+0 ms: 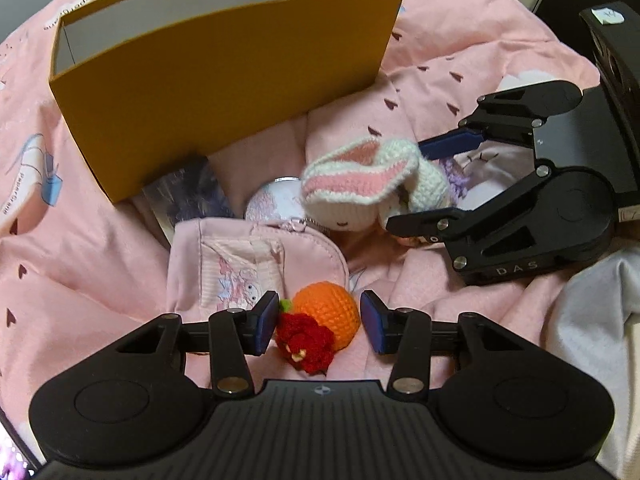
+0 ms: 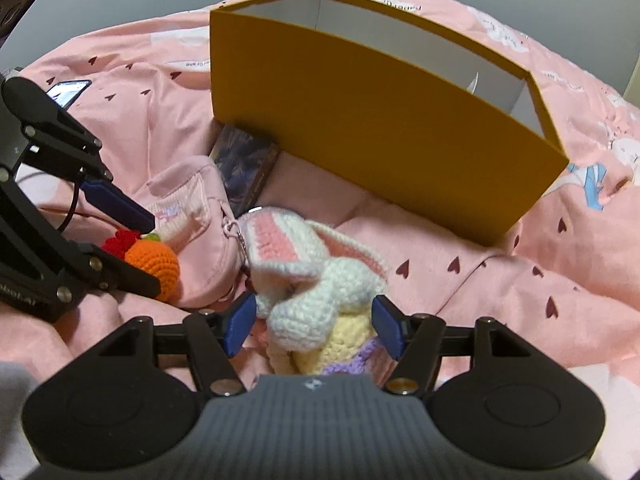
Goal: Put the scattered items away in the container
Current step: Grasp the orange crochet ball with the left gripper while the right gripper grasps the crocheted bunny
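An orange crochet ball with a red flower [image 1: 328, 312] lies on the pink bedsheet. My left gripper [image 1: 320, 324] straddles it, open, with its blue pads close on either side. In the right wrist view the ball [image 2: 154, 264] sits between the left gripper's [image 2: 150, 252] fingers. A white and pink crochet bunny [image 2: 320, 280] lies between the pads of my right gripper [image 2: 314, 324], which stands open around its body. In the left wrist view the bunny [image 1: 352, 188] sits in front of the right gripper [image 1: 406, 184]. The orange box [image 1: 224, 92] [image 2: 380, 140] stands open-topped behind them.
A pink zip pouch [image 1: 224, 264] [image 2: 200, 200] lies between the two toys. A dark booklet [image 1: 192, 196] [image 2: 244, 164] leans at the foot of the box, and a round pale item [image 1: 272, 200] sits beside it. A phone [image 2: 68, 92] lies far left. White cloth [image 1: 592, 320] lies on the right.
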### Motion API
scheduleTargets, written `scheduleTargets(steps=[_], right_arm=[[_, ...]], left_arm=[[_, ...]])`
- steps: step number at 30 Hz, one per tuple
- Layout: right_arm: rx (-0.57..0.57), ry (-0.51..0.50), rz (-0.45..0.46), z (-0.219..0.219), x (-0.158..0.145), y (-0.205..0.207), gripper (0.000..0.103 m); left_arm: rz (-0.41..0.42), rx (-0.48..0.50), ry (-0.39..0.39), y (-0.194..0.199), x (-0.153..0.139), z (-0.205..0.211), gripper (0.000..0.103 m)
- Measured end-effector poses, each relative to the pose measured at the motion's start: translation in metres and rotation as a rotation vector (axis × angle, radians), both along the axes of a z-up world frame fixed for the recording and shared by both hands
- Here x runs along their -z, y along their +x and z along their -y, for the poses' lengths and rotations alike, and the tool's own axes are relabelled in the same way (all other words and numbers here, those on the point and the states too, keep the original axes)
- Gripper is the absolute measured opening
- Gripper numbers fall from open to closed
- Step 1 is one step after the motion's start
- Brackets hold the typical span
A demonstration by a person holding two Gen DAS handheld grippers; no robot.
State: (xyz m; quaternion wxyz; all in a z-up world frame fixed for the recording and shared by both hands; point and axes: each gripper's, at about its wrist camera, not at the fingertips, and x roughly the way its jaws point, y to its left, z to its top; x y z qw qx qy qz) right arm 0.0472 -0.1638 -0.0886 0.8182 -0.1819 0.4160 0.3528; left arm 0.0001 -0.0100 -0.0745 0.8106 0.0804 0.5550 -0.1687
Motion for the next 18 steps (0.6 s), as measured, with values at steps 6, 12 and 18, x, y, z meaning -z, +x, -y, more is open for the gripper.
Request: scheduleTargets(steps=[6, 12, 18], right_arm=[[0.012, -0.015, -0.007, -0.002, 0.008, 0.001, 0.071], [0.028, -0.042, -0.017, -0.005, 0.015, 0.005, 0.072], [0.046, -0.027, -0.031, -0.002, 0.016, 0.007, 0.067]], left_arm=[[-0.007, 0.008, 0.026, 0.001, 0.006, 0.003, 0.054], [-0.037, -0.004, 0.044, 0.004, 0.015, 0.005, 0.056], [-0.034, -0.032, 0.014, 0.005, 0.017, -0.002, 0.054]])
